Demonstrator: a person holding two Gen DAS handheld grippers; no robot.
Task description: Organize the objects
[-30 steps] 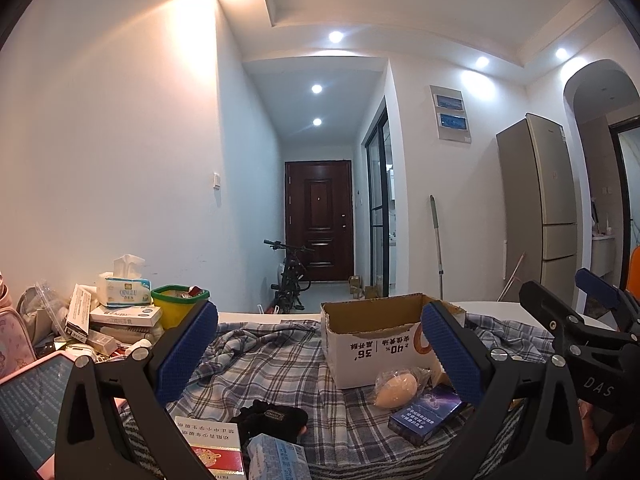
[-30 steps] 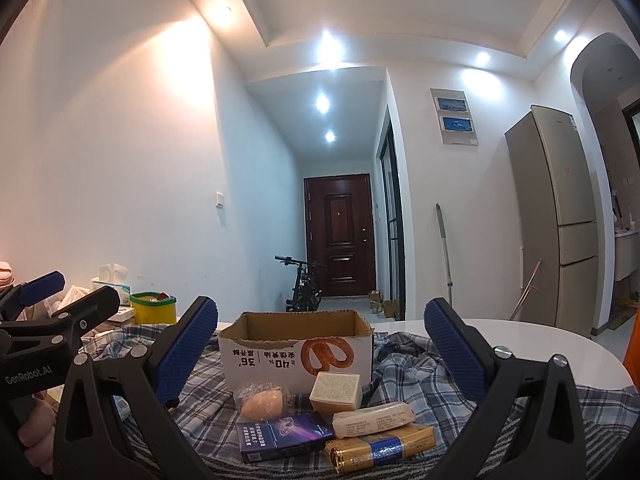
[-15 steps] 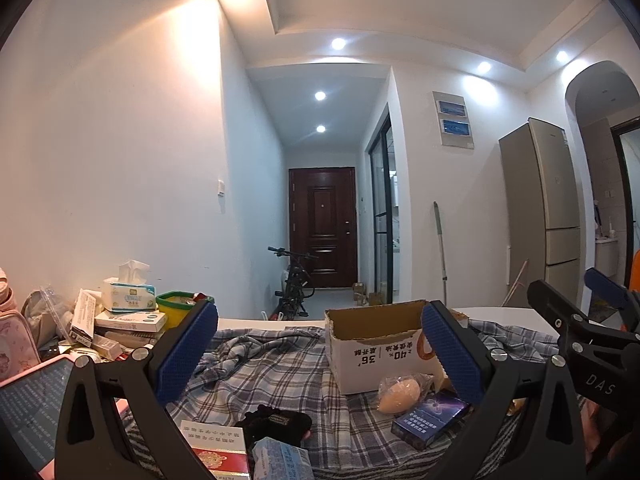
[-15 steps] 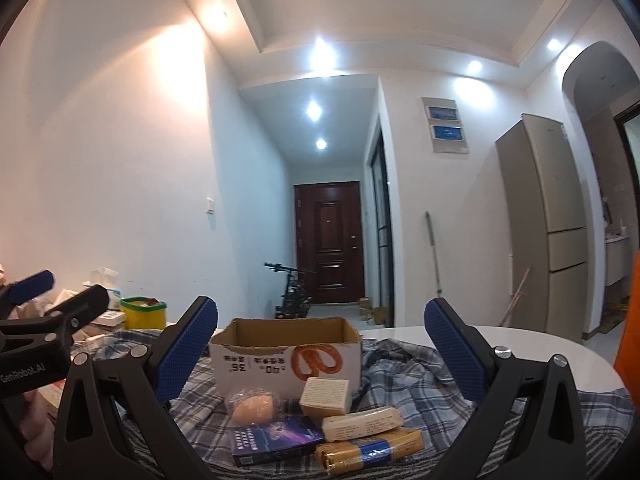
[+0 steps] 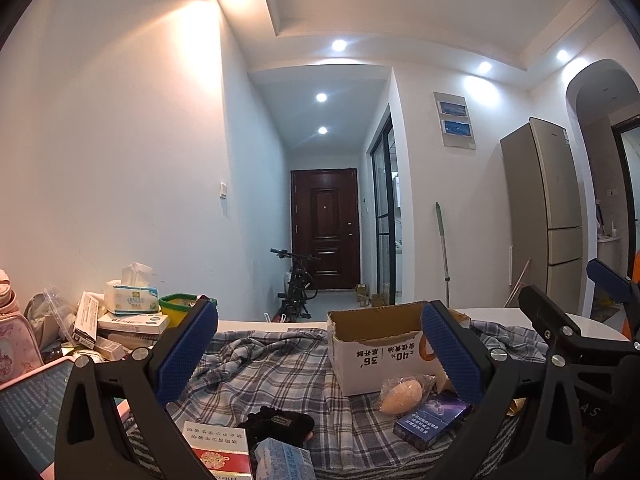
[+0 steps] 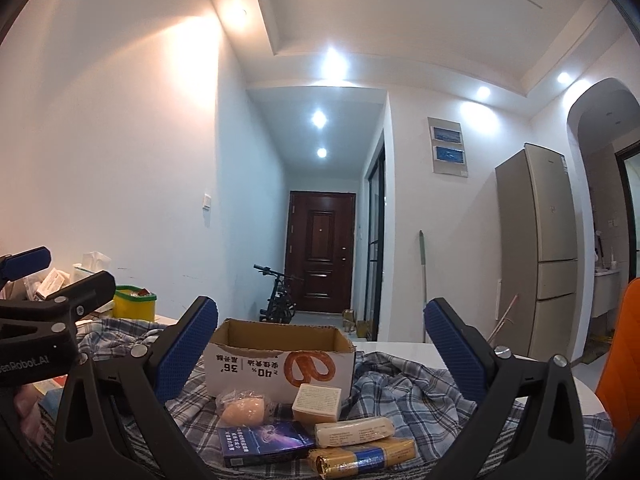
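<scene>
Seeing open-topped brown-and-white cardboard box (image 6: 280, 360) at 12 o'clock, contents hidden; our left gripper (image 5: 320, 354) and right gripper (image 6: 320, 354) gape wide, empty.

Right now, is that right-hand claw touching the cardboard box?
Apart. In the right wrist view, the right gripper hangs wide open above the checked cloth, with the cardboard box well beyond its fingertips.
</scene>
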